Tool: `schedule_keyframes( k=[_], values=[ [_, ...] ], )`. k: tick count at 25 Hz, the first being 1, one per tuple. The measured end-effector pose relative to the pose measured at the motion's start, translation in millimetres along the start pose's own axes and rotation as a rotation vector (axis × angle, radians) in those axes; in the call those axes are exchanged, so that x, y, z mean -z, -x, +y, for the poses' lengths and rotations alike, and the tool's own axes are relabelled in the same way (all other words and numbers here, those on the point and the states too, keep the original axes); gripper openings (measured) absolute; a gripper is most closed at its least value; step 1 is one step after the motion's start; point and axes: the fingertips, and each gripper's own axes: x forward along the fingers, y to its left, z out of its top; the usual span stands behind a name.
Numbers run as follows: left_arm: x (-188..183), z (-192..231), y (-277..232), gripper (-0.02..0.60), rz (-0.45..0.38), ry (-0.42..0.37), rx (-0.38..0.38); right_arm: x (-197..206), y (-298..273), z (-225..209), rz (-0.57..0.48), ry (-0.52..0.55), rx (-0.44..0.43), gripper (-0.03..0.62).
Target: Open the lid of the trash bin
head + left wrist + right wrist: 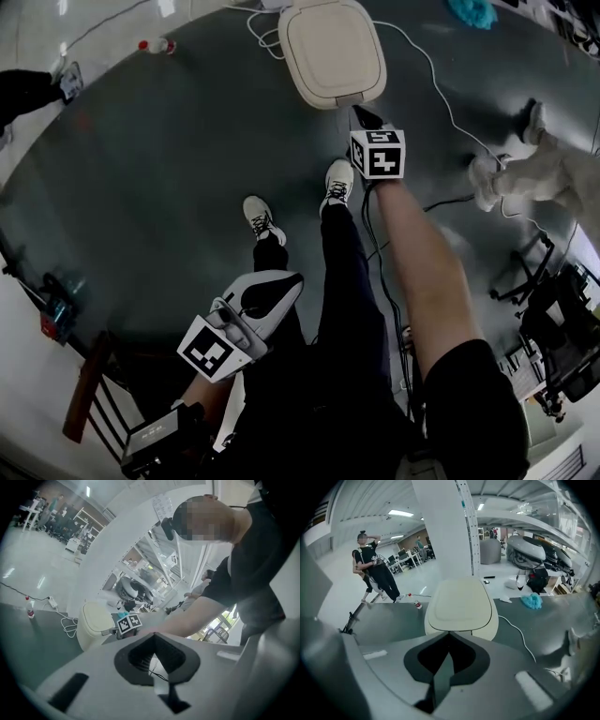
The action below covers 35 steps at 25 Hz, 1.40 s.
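Note:
The cream trash bin (332,49) stands on the grey floor mat with its lid (459,604) down. A small grey tab (349,98) sticks out at its near edge. My right gripper (367,118) is stretched towards that near edge, its tips just short of the tab, jaws together and empty. In the right gripper view the right gripper (449,637) points at the front of the lid. My left gripper (289,283) hangs low beside the person's leg, far from the bin, jaws together and empty. From the left gripper (154,637) the bin (93,623) shows to the left.
A white cable (441,84) runs across the mat right of the bin. A red-capped bottle (155,45) lies at the mat's far left, a teal cloth (472,11) at the far right. Another person's legs (525,173) are at the right; a wooden chair (89,394) is bottom left.

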Motion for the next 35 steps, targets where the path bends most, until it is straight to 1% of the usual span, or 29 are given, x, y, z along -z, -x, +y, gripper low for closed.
schedule_keyframes(
  k=[3, 9, 13, 27, 32, 35],
  values=[
    [5, 5, 0, 0.005, -0.003, 0.014, -0.001, 6, -14, -5, 0.024, -0.012, 0.013, 0.008],
    [10, 11, 2, 0.005, -0.007, 0.031, -0.004, 12, -30, -9, 0.049, -0.005, 0.030, 0.008],
    [13, 15, 4, 0.005, -0.008, 0.039, -0.003, 19, -39, -10, 0.058, -0.039, 0.048, 0.008],
    [17, 19, 11, 0.005, 0.000, 0.034, -0.004, 27, -43, -14, 0.063, -0.058, 0.082, 0.008],
    [16, 17, 6, 0.005, -0.005, 0.031, 0.002, 25, -44, -12, 0.064, -0.041, 0.080, 0.008],
    [16, 15, 7, 0.005, 0.001, 0.030, 0.006, 25, -45, -13, 0.073, -0.039, 0.107, 0.008]
  ],
)
